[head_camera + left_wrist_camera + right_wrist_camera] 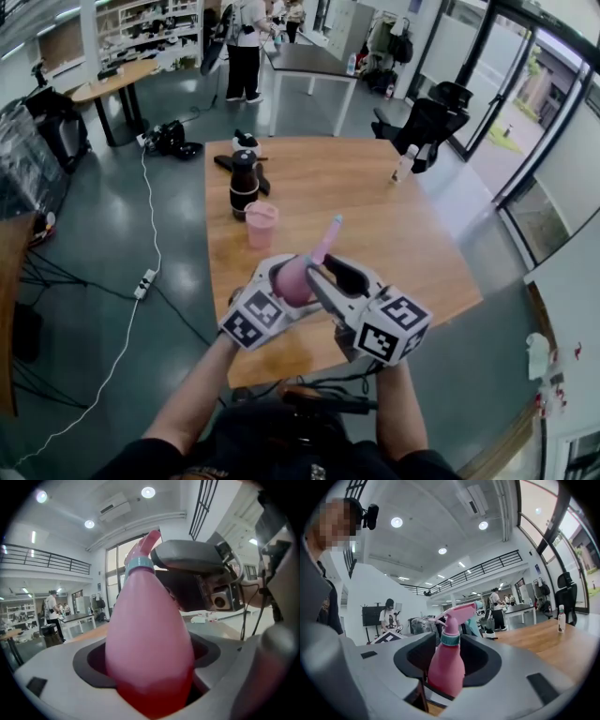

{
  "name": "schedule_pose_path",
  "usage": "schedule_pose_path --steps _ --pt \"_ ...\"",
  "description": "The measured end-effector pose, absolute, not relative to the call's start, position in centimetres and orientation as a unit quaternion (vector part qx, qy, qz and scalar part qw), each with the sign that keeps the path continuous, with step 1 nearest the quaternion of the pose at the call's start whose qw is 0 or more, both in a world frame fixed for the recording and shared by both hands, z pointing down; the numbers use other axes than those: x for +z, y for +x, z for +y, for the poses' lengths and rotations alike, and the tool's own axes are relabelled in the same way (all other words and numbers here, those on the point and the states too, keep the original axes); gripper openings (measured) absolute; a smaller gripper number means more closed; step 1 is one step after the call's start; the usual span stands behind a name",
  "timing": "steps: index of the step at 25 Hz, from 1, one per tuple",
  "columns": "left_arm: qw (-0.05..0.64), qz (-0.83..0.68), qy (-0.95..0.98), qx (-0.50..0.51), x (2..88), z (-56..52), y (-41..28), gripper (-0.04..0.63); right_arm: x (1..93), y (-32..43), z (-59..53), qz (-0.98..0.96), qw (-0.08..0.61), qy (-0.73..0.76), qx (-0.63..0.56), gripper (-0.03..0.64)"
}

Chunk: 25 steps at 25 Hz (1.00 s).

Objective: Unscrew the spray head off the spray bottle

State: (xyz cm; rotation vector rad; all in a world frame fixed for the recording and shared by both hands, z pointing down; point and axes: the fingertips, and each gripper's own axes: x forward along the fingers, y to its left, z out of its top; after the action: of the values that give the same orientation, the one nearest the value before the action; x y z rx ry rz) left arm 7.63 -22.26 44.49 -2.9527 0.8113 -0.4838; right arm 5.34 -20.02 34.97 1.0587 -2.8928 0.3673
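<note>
I hold the pink plastic spray bottle (295, 279) up in the air over the near edge of the wooden desk (403, 216), close to my chest. That way both sets of fingers can get at it without the desk top in the way. My left fingers (49, 677) are clenched on the fat lower body of the bottle. In the left gripper view its belly fills the gap between them, with darker red liquid pooled at the bottom. I judge this grip to be the anchor: the wide body gives the most surface to stop the bottle from turning.

The bottle leans away from me, so the pink spray head (458, 610) and its teal screw collar (450, 640) point up and outward, towards my other hand. My right fingers (370, 667) stand released around the bottle from the opposite side. The right gripper view shows the bottle and its neck standing in the gap with room on both sides, so nothing is squeezed there.

The head is on the bottle, so the unscrewing looks unfinished. I expect the right fingers need to clamp at the collar or head, not on the body, or both grips would fight each other.

A pink cup (261, 225) and a dark flask (244, 185) stand farther back on the desk, well clear.
</note>
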Motion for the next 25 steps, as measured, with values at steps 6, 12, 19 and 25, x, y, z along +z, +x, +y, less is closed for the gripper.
schedule_pose_path --steps 6,12,19,25 --pt "0.029 0.300 -0.938 -0.171 45.2 -22.8 7.2 0.443 35.0 4.9 -20.7 -0.916 0.012 0.375 0.140 0.156" --pt "0.030 0.266 -0.949 -0.164 45.0 -21.7 7.0 0.443 35.3 4.7 -20.3 -0.931 0.019 0.343 0.128 0.141" --pt "0.017 0.114 -0.985 -0.130 43.6 -17.9 7.3 0.442 34.2 4.1 -17.9 -0.967 0.016 0.224 0.117 0.140" --pt "0.018 0.014 -0.993 -0.117 42.9 -15.0 7.2 0.443 33.7 3.7 -15.7 -0.987 0.023 0.140 0.080 0.140"
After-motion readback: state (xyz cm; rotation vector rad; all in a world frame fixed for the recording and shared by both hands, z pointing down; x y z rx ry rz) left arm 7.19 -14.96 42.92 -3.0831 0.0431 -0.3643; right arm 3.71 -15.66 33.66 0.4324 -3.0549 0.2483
